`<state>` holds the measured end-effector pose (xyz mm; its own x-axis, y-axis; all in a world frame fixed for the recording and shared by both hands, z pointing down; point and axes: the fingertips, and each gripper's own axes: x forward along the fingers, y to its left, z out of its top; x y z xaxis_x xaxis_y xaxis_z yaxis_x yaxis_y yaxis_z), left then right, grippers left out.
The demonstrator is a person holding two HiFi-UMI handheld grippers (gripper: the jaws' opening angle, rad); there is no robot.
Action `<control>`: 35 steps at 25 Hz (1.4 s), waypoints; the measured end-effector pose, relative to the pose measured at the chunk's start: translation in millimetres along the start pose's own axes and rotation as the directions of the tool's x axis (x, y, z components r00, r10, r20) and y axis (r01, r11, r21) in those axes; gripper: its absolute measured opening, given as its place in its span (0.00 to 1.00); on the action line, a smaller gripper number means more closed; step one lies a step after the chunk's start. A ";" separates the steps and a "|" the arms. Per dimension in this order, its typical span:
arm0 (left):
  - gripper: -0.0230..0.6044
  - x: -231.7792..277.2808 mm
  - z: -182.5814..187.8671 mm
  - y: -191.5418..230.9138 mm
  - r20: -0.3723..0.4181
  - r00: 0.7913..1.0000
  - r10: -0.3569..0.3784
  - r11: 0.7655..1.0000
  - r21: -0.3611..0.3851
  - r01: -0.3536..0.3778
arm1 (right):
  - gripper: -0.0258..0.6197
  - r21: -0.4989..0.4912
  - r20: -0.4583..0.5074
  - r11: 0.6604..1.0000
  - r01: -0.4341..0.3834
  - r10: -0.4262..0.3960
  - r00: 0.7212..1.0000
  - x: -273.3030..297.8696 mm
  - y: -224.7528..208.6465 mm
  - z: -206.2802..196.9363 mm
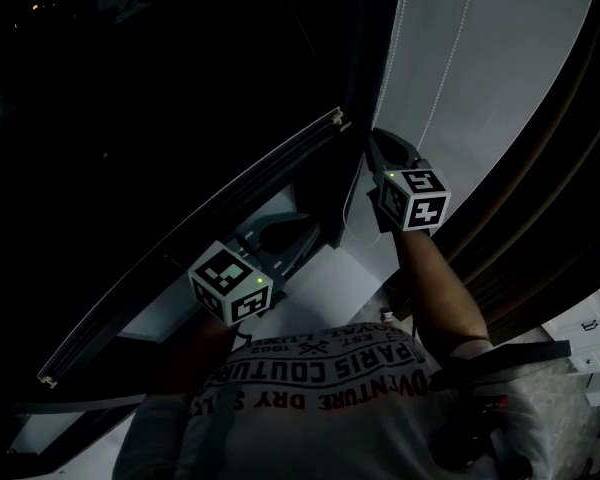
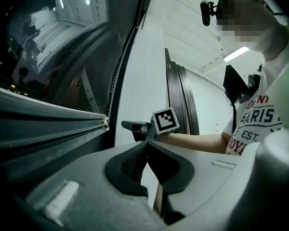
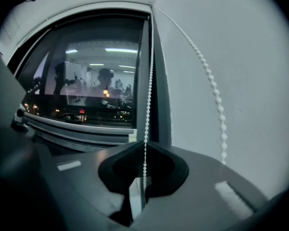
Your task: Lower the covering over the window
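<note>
Now, right gripper [image 3: 144,147]: jaws were pinched together on the bead chain [image 3: 148,90].
Bead chain: hung straight down beside the window [image 3: 96,71], at its right edge; its other run lay loose against the white wall [image 3: 260,81].
Left gripper [image 2: 145,148]: jaws were closed on nothing, well apart from the chain.
Grey bar [image 1: 195,238]: lay low across the dark window, end cap near the chain.
</note>
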<state>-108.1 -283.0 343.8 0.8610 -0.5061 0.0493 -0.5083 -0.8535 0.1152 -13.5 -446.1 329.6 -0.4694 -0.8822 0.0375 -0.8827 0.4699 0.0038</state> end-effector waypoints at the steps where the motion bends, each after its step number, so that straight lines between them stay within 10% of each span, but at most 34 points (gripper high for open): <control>1: 0.04 0.4 2.5 -1.5 0.006 1.000 0.001 1.000 -0.003 -0.001 | 0.05 0.007 0.000 0.999 -0.037 0.037 0.999 -7.6 6.5 -0.4; 12: 0.04 24.2 38.9 -31.9 0.045 0.998 -0.047 0.999 -0.018 0.048 | 0.05 0.047 -0.019 0.933 -0.357 0.358 0.933 -99.4 60.8 -1.9; 22: 0.20 73.2 92.8 -57.5 0.023 0.989 -0.145 0.989 0.041 0.144 | 0.05 0.090 -0.027 0.896 -0.435 0.439 0.898 -146.5 73.5 -12.0; 35: 0.06 96.8 135.8 -63.2 0.010 0.984 -0.175 0.980 0.095 0.174 | 0.05 0.075 -0.032 0.881 -0.467 0.470 0.882 -151.8 89.4 -14.3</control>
<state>5.2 -294.9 206.6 0.9366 -0.3498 0.0189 -0.3502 -0.9363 0.0270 -20.9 -269.7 338.5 -0.8282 -0.5564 0.0671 -0.5604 0.8235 -0.0887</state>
